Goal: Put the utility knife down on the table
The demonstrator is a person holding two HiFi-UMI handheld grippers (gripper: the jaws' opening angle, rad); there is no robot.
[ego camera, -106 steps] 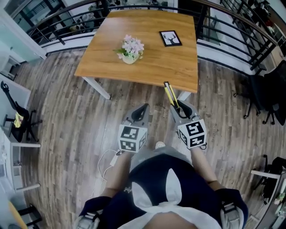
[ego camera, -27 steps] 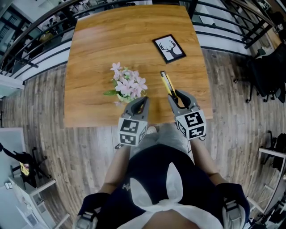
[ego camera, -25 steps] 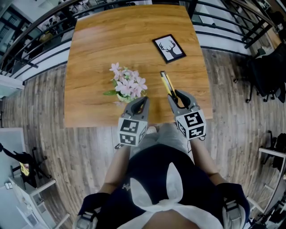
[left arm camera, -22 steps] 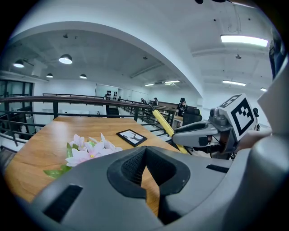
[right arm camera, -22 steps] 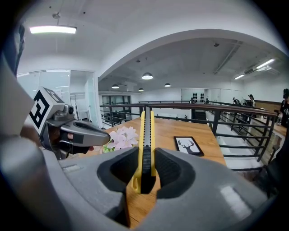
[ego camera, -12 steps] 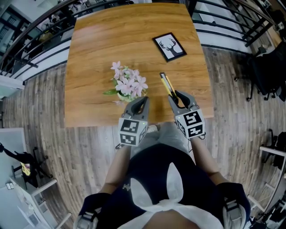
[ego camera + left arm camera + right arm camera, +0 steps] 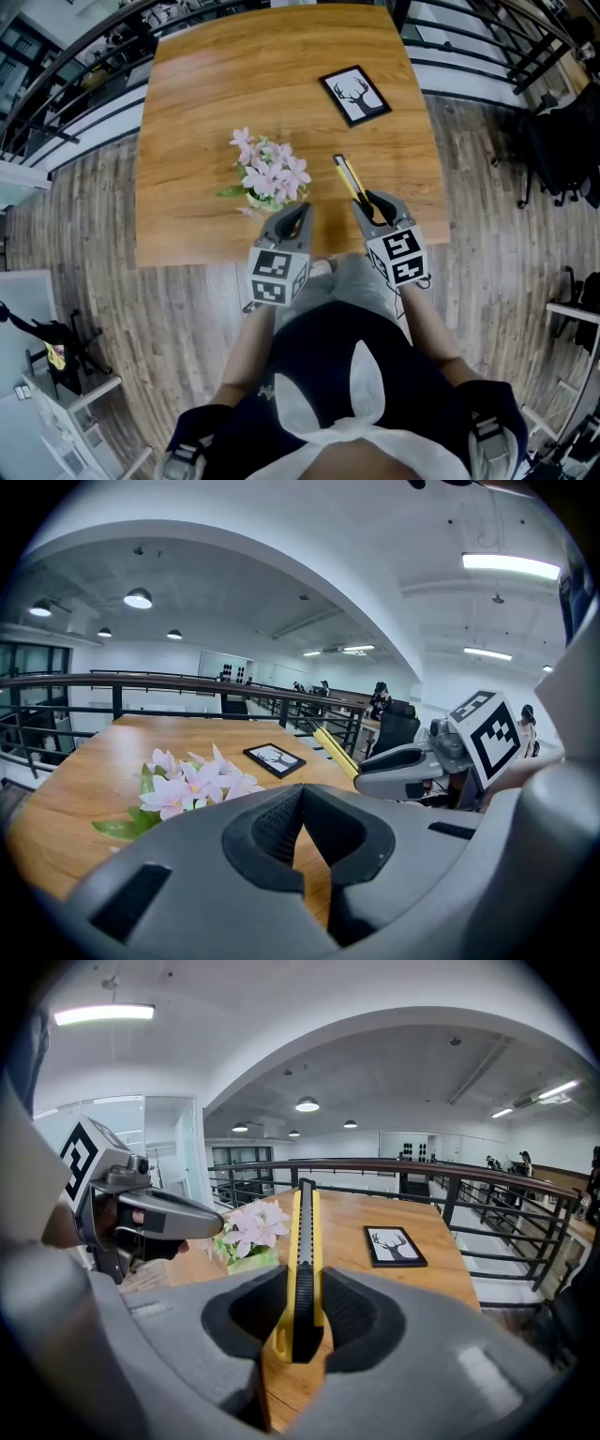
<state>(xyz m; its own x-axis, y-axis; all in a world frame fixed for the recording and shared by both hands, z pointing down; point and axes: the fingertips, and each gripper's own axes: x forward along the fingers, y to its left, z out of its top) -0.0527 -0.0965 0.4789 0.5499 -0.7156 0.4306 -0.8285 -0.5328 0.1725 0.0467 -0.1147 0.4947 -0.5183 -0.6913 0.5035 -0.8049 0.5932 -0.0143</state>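
Utility knife (image 7: 303, 1260): slim yellow-and-black body, judged light and stiff, with smooth flat sides that could slip if the grip eases unevenly. Blade end points away; whether any blade is out, too small to tell. Best hold looks like the flat sides near the tail, which is where the right gripper (image 7: 302, 1312) has it now: fingers (image 7: 361, 1321) a moderate way apart, pressed on either side of the handle's rear end, the knife on edge with its black slider strip uppermost. Most of the length sticks out past the fingertips, so it is likely to tip nose-down or swing on release unless it is laid low and flat first. In the head view the knife (image 7: 352, 183) sits over the near right part of the wooden worktop (image 7: 216, 84), just right of the pink flowers (image 7: 269, 176) and well short of the deer picture (image 7: 355, 96); judged not yet resting on the wood. Right hand reaches forward from the body, the gripper angled somewhat downward and slightly inward toward the worktop. Left gripper (image 7: 296, 214) hangs alongside at the worktop's near edge, just in front of the flowers, in a like downward tilt; its fingers (image 7: 267, 832) meet at the tips with nothing between them. Left plays no part in the set-down.
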